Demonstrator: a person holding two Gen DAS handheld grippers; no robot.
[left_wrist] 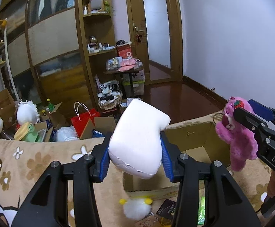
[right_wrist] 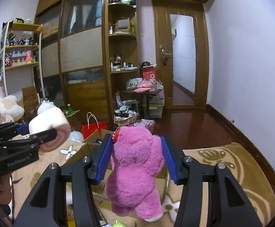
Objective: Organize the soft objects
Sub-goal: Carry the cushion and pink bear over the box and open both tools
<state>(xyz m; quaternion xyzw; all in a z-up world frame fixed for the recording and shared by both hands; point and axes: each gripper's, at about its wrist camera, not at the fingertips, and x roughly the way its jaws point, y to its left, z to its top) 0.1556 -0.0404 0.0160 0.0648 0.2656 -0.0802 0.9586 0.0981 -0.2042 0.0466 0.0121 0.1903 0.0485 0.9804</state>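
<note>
My left gripper [left_wrist: 135, 145] is shut on a white and pink roll-shaped soft pillow [left_wrist: 139, 138], held in the air above the open cardboard box [left_wrist: 190, 132] on the bed. It also shows in the right wrist view [right_wrist: 49, 128]. My right gripper [right_wrist: 136, 151] is shut on a pink plush bear with a strawberry on its head [right_wrist: 135, 170], hanging over the same box [right_wrist: 101, 194]. In the left wrist view the bear [left_wrist: 236, 132] hangs at the right, over the box's right edge.
The box sits on a beige flowered blanket [left_wrist: 33, 160]. A white fluffy toy with yellow ends [left_wrist: 135, 208] and small cards lie in front of the box. Beyond the bed edge are cardboard boxes, a red bag [left_wrist: 84, 119], plush toys [left_wrist: 26, 113] and a wardrobe.
</note>
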